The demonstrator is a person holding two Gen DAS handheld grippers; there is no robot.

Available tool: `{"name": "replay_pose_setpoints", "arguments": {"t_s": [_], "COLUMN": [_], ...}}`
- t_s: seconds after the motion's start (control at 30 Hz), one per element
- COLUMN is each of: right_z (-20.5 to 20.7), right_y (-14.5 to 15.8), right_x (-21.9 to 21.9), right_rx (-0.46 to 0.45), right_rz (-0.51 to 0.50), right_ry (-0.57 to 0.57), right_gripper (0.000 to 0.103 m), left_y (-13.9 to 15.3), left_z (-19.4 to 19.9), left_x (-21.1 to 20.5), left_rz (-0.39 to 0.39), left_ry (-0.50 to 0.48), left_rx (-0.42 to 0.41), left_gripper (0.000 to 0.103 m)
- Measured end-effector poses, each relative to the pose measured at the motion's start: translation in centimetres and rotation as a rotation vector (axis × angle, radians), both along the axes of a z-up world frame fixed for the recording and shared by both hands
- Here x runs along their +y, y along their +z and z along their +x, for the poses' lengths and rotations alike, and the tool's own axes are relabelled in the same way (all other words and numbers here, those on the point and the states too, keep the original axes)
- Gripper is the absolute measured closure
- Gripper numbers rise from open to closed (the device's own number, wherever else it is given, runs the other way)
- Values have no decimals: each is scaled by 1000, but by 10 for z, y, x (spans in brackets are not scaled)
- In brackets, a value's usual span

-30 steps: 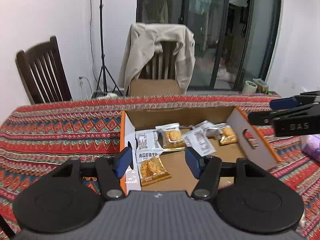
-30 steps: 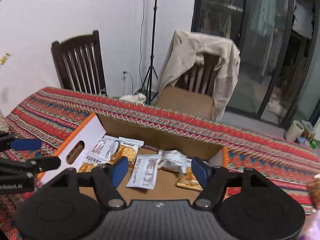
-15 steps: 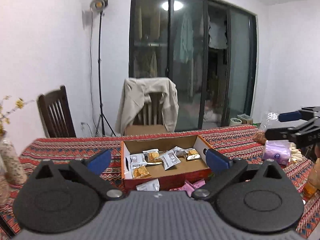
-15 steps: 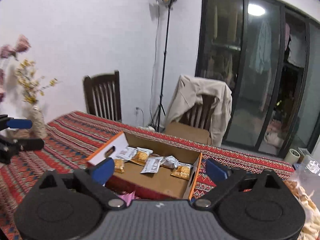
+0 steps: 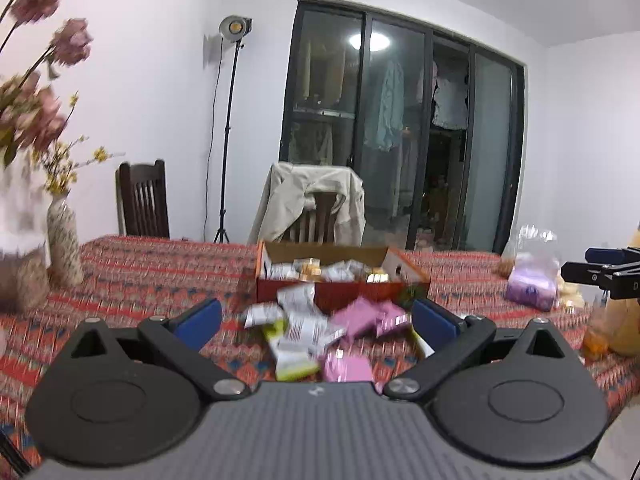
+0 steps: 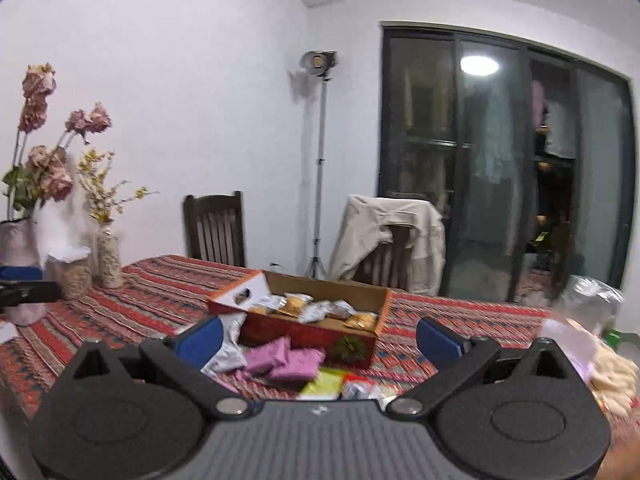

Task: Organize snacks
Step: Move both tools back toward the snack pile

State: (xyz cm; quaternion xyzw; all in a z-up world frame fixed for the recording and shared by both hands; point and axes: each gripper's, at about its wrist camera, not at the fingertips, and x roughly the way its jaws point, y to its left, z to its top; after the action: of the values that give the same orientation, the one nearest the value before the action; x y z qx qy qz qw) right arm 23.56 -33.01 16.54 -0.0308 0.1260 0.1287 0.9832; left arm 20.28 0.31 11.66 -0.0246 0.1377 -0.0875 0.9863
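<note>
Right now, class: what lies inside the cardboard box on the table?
Inside the cardboard box lie several small snack packets, white and golden, loosely scattered over its brown floor. The near wall hides the floor closest to the camera, so anything lying there cannot be seen.

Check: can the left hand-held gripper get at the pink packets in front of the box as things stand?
Probably yes. The left hand-held gripper is wide open and empty, and the pink packets lie loose on the tablecloth right ahead, on the near side of the box. Nothing covers them.

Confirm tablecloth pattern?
Red tablecloth with multicoloured zigzag stripes; clearest in the right wrist view.
</note>
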Motion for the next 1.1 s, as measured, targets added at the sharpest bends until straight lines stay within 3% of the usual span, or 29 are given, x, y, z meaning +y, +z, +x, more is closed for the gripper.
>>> {"name": "replay_pose_setpoints", "arguments": {"t_s": [0.1, 0.27, 0.43, 0.77, 1.1], "right_z": [-16, -35, -39, -18, 43], "right_y": [-26, -69, -98, -105, -99], "right_x": [2, 7, 27, 46, 79], "right_rx": [17, 71, 101, 130, 203], "right_rz": [4, 93, -4, -49, 27], "right_ry": [-30, -38, -52, -39, 9], "right_gripper": [0, 0, 0, 0, 2], "left_y": [-18, -42, -51, -62, -66], "left_z": [-8, -11, -3, 25, 80], "left_x": [6, 13, 16, 20, 55], "left_rz": [3, 4, -6, -25, -66], "left_ry": [16, 49, 53, 45, 76], "left_rx": [52, 117, 146, 187, 183], "left_gripper": [0, 0, 0, 0, 0]}}
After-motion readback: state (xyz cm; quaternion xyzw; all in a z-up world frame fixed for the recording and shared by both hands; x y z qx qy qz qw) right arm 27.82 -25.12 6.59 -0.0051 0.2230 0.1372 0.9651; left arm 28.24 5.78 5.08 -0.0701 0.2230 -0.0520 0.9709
